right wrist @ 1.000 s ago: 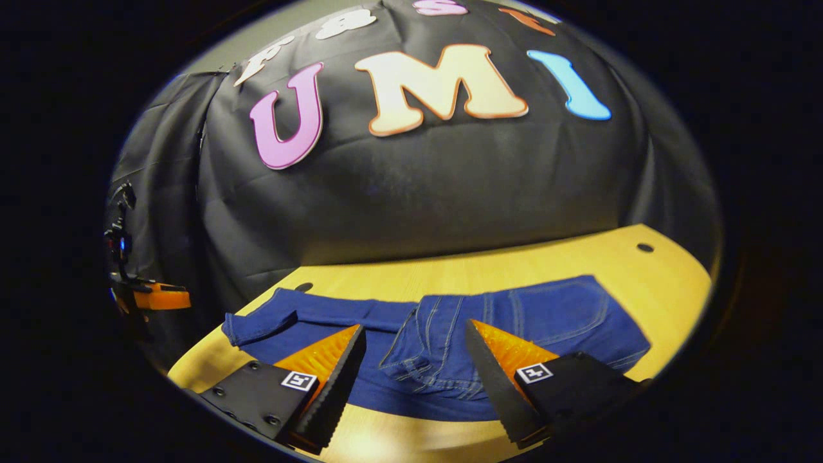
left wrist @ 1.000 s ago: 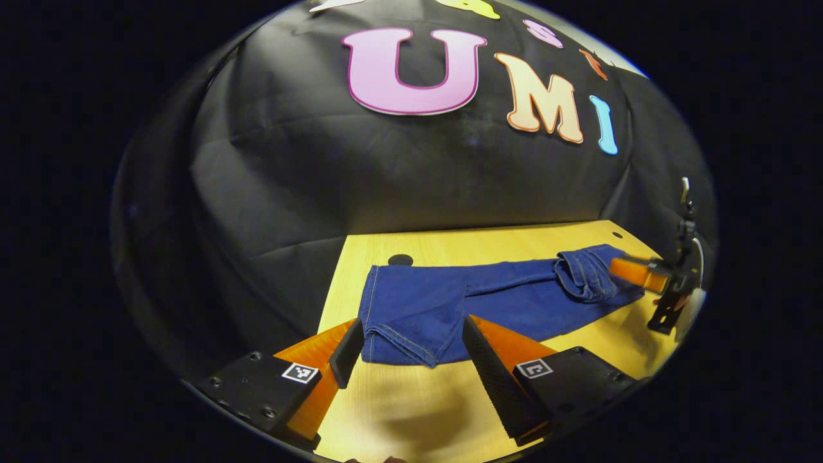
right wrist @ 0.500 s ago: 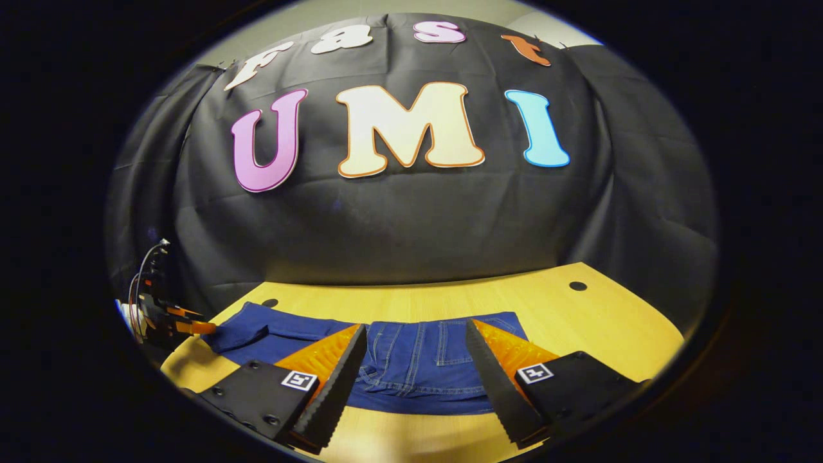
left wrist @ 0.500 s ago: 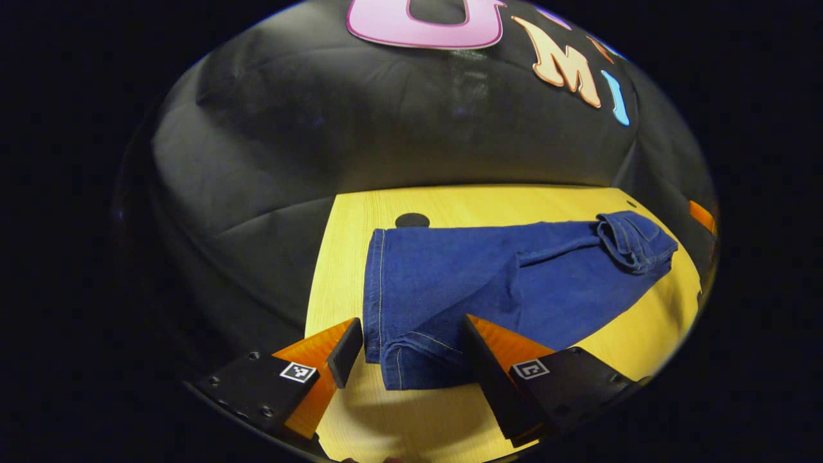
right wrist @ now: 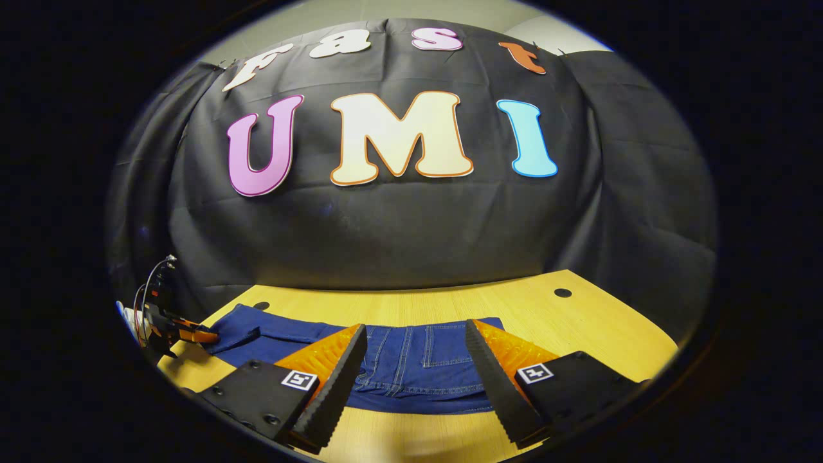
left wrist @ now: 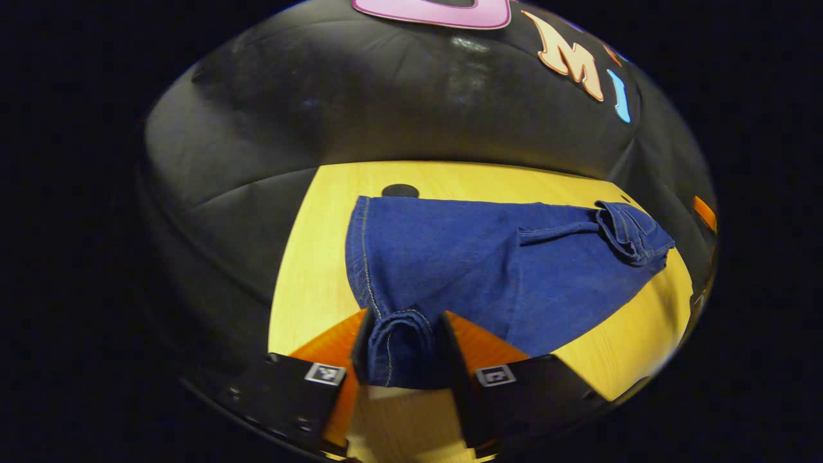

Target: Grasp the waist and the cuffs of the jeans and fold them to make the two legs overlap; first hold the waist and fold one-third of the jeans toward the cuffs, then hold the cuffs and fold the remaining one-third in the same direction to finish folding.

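Blue jeans point(left wrist: 488, 263) lie across the wooden table point(left wrist: 308, 270), legs overlapping and the waist folded over onto the legs at the far right. In the left gripper view my left gripper point(left wrist: 402, 344) is shut on the near cuffs point(left wrist: 395, 337), the hem bunched between both fingers. In the right gripper view the folded waist part point(right wrist: 421, 366) of the jeans lies just ahead of my right gripper point(right wrist: 416, 376), which is open with its fingers either side of the denim and not pressing on it. The left gripper point(right wrist: 177, 331) appears far left there, at the cuff end.
The table has round cable holes at the back point(left wrist: 400, 190) point(right wrist: 562, 292). Black cloth wall stands close behind the table. Bare wood shows to the right of the jeans point(right wrist: 604, 328) and along the near edge point(right wrist: 411, 437).
My left gripper moved in on the cuffs and shut on them, bunching the hem. The right gripper drew back a little from the folded waist and stays open.
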Demonstrator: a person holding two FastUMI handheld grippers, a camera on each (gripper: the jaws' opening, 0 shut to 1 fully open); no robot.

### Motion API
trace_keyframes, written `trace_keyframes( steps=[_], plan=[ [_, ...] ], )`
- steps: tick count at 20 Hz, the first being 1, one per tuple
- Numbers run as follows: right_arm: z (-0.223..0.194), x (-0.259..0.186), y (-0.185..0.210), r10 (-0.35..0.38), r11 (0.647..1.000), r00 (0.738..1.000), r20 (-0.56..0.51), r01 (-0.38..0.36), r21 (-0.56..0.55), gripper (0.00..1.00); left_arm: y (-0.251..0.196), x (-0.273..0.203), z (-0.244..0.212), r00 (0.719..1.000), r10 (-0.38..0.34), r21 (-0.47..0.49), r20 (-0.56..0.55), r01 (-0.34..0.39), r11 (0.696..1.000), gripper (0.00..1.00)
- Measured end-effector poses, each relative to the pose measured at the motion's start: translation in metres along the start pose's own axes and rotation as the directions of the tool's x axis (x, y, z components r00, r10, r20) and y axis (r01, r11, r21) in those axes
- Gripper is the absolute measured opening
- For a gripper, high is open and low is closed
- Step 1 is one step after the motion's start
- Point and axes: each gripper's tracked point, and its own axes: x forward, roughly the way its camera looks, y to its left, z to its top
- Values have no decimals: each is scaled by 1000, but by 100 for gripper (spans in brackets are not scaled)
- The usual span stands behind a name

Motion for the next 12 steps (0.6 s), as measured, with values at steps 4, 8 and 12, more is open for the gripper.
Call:
trace_keyframes(
  steps=[4,8,12],
  plan=[
    [5,6,4,31,999,999,7,-32,24,97,-2,3,4,999,26,34,-37,-25,999,2],
    [20,9,-3,68,997,997,30,-69,27,97,-21,-17,38,998,59,57,16,-60,997,0],
    [38,4,-24,108,994,992,59,-109,18,97,-60,-45,80,994,48,36,100,-52,998,0]
  ],
)
